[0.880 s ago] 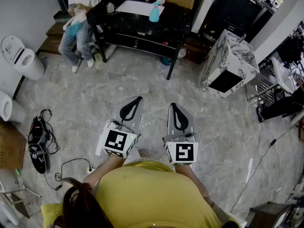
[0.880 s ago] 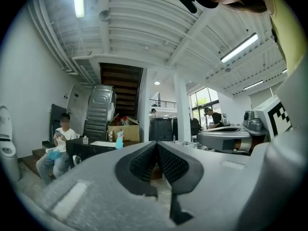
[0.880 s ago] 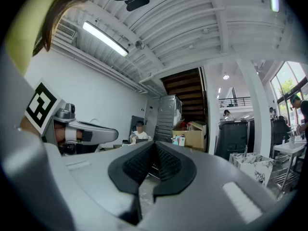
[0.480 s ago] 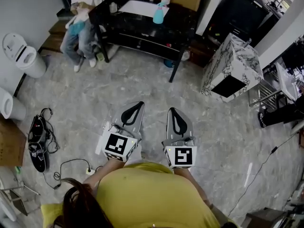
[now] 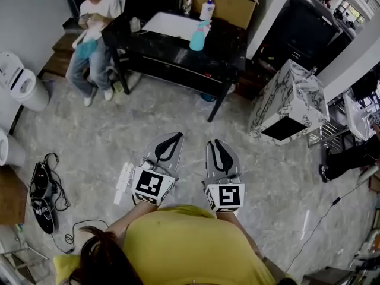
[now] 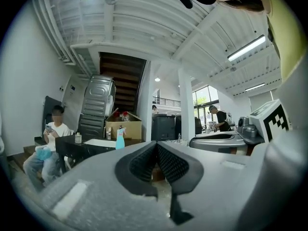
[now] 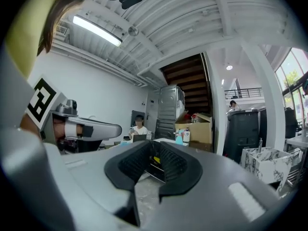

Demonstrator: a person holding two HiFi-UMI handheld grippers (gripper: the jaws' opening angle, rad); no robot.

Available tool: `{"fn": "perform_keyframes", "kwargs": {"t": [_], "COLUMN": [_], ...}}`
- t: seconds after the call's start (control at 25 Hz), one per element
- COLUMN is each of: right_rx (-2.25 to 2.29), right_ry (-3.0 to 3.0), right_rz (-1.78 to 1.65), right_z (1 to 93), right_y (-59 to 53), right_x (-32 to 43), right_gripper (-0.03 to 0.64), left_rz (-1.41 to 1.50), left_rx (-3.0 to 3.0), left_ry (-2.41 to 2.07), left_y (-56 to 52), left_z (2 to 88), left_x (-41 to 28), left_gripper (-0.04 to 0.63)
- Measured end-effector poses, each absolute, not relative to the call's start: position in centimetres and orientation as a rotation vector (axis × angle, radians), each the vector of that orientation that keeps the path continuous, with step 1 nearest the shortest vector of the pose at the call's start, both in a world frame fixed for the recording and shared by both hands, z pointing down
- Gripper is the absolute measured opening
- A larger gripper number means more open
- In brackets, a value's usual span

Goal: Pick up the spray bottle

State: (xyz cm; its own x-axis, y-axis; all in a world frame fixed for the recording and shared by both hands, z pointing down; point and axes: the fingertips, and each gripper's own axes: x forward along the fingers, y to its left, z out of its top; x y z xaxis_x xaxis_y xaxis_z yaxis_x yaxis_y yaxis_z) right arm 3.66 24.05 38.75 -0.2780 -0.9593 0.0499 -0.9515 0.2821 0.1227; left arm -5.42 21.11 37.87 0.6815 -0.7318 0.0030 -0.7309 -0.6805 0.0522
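A teal spray bottle (image 5: 198, 37) stands upright on a black table (image 5: 178, 58) in the upper middle of the head view, just right of a white sheet (image 5: 172, 24) that lies on the same table. A white bottle (image 5: 207, 9) stands behind it, beside an open cardboard box (image 5: 228, 5). The two grippers are low in the frame's centre, side by side over the grey marbled floor (image 5: 107, 141) and well apart from the table, both pointing up the frame towards it. The left gripper (image 5: 176, 135) has its jaws brought together with the tips touching and nothing between them. In its own view the spray bottle (image 6: 119, 138) shows small, left of centre, above the jaws. The right gripper (image 5: 214, 142) has its jaws nearly together, with only a narrow slit at the tips and nothing in it. In its view the spray bottle (image 7: 179, 138) is a tiny teal shape just right of centre. A person (image 5: 92, 28) sits at the upper left, just beside the table's left end. A marble-patterned box (image 5: 285, 100) stands on the floor at the right, and a black device with cables (image 5: 41, 189) lies at the lower left.
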Motion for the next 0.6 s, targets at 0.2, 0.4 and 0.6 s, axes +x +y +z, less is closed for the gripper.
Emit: {"fn": "perform_keyframes", "kwargs": {"t": [0.2,0.4,0.6], "right_rx": [1.837,1.867,1.881], "right_ry": [-2.407,-2.394,-2.368], "right_rz": [-0.098,-0.093,-0.047], "right_z": [38.3,38.5,39.2], "right_y": [15.2,8.7,4.8], "right_x": [3.0,2.8,3.2], "right_gripper": [0.094,0.117,0.138], "left_rz": [-0.033,-0.022,-0.017], "left_rx": [2.843,2.877,2.865], "left_ry": [-1.186,-1.135,-1.098], "left_y": [12.4,5.8,1.5], "left_z": [37.7,38.0,38.5], "left_x": [-5.7,-5.4,-5.0], "left_gripper": [-0.002,-0.002,-0.002]}}
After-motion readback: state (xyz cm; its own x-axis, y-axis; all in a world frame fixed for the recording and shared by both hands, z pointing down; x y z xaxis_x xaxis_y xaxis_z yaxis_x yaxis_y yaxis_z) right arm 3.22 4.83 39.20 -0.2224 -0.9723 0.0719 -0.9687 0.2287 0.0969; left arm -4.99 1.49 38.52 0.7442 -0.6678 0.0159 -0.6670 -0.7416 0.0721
